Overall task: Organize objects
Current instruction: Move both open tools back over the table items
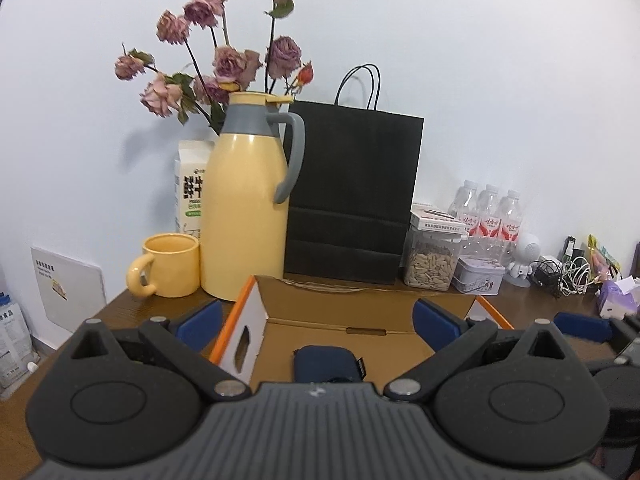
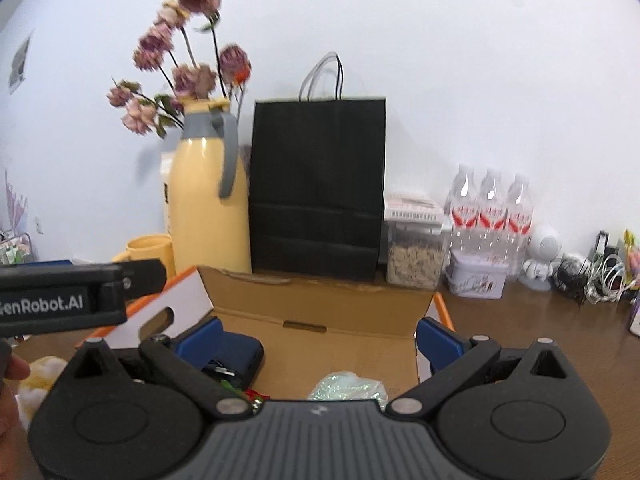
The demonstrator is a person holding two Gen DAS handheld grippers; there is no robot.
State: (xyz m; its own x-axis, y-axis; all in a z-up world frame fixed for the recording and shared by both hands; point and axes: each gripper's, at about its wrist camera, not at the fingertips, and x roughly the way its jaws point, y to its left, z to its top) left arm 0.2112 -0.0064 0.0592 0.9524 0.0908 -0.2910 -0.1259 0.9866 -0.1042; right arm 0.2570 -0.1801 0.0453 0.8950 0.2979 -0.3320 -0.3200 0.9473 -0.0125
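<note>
Left gripper (image 1: 318,322) hangs with fingers released and empty over the box (image 1: 340,308); I see the pouch (image 1: 326,362) inside at 6 o'clock.

Right gripper (image 2: 318,334) is likewise spread, holding nothing; pouch (image 2: 240,354) at 9 o'clock, green wrapper (image 2: 348,386) nearer, both boxed for tidiness.

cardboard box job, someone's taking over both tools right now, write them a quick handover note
Left tool: open, holding nothing, above the near edge of the cardboard box.
Right tool: open, holding nothing, also over the box.
In the box: navy pouch, something pale green and shiny, a small red item.
Still on the table: yellow mug, yellow thermos, black paper bag, seed jar, tin.
Left: which of these go in, the frames cannot tell.
</note>
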